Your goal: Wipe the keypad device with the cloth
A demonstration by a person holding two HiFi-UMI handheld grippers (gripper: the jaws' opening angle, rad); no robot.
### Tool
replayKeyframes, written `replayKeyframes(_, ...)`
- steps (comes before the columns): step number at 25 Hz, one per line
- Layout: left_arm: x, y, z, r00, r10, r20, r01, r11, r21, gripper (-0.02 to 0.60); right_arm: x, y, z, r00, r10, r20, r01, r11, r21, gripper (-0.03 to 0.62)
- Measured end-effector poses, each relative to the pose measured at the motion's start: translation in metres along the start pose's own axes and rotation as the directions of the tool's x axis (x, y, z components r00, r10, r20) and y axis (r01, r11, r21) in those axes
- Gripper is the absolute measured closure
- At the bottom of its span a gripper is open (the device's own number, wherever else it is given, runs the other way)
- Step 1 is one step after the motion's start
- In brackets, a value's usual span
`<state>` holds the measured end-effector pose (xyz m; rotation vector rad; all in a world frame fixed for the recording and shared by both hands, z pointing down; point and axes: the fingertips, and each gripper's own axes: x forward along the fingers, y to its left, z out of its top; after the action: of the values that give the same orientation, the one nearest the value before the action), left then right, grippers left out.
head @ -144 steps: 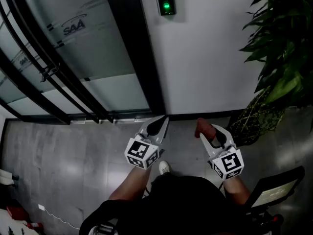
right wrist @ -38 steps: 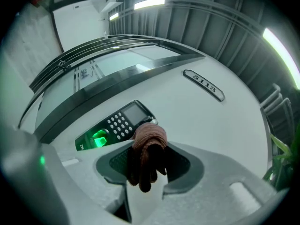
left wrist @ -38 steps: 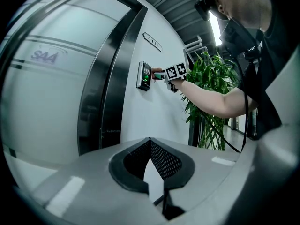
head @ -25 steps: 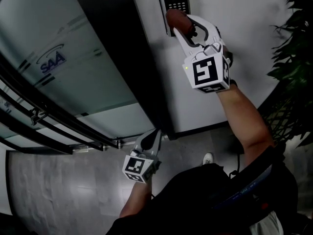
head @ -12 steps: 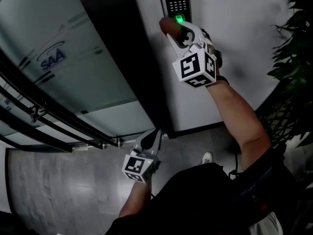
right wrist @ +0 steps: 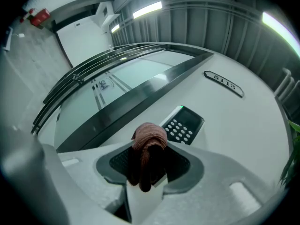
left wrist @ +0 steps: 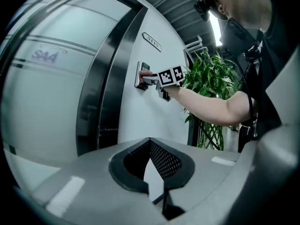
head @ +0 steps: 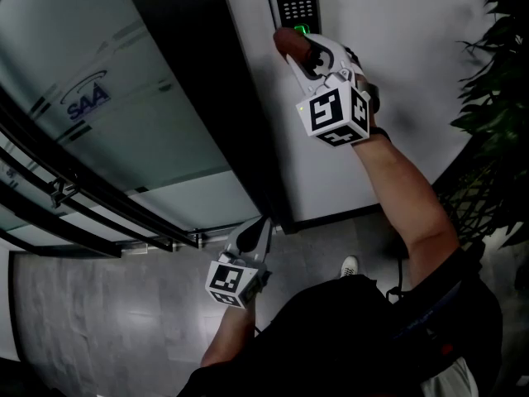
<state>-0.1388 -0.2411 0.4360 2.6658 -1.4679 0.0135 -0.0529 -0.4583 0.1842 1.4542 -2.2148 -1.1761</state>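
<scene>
- Right tool [head: 302, 50]: you hold it raised to the white wall [head: 388, 73] with your arm stretched out, its jaws clenched on the cloth [head: 286, 40].
- Cloth: a reddish-brown wad. It bulges out past the jaw tips, and a fold hangs down between the pads in the right gripper view.
- Keypad device [head: 296, 0]: mounted on the wall just beside the dark door frame [head: 207, 98]. There is a grid of pale keys and a green light is lit.
- Cloth vs. device: in the head view the wad sits at the device's lower end, below the keys. The left gripper view shows the tool tip right at the device. Whether the cloth actually touches it cannot be confirmed.
- Left tool [head: 257, 231]: you hold it low at your side, pointing toward the foot of the wall. Its jaws are together with nothing between them.
- Surroundings: a glass door [head: 99, 114] with horizontal bars is left of the frame. A leafy plant [head: 496, 98] is to the right.
</scene>
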Motion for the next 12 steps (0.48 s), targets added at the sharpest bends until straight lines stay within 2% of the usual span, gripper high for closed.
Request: replayKeyframes(12, 0.0, 0.0, 0.003, 1.0, -0.007, 0.005, 0.007, 1.0, 0.01, 0.565, -0.007, -0.02, -0.011, 0.999, -0.035, -0.025, 0.035, 0.999, -0.013, 0.45)
